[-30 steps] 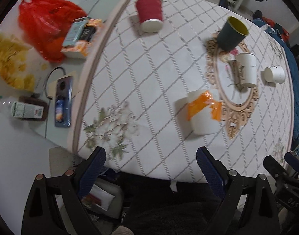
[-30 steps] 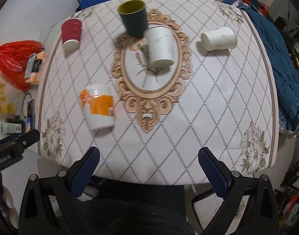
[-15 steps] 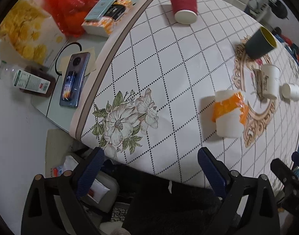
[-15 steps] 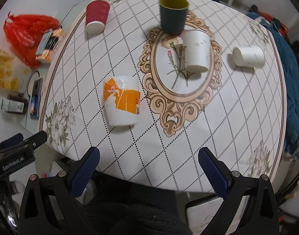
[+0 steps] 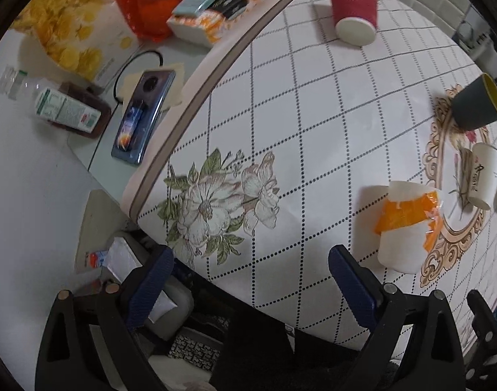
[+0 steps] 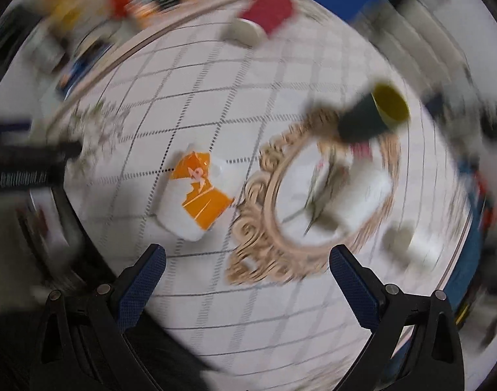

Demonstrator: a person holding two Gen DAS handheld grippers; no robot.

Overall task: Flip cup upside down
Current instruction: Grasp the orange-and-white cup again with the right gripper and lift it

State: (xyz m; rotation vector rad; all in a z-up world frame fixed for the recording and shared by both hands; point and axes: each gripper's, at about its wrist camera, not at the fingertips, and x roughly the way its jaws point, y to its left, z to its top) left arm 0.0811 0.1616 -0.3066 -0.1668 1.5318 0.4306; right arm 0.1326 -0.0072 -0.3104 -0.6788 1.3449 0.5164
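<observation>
Several cups are on the patterned tablecloth. A dark green cup stands mouth up and shows a yellow inside. A white cup with a torn orange label is just right of my left gripper, which hangs open and empty over the table's near edge. A red cup sits at the far side, a plain white cup at the right. The right wrist view is blurred: the orange-label cup lies ahead and left of my right gripper, also open and empty.
A side table on the left holds a phone, a bottle, a red bag and a box. A small white cup lies at the right. Blue cloth hangs off the right edge.
Both views have rolled. My left gripper has sunk closer to the table and the cups have slid to the right of its view. My right gripper has swung left, towards the orange-label cup.
</observation>
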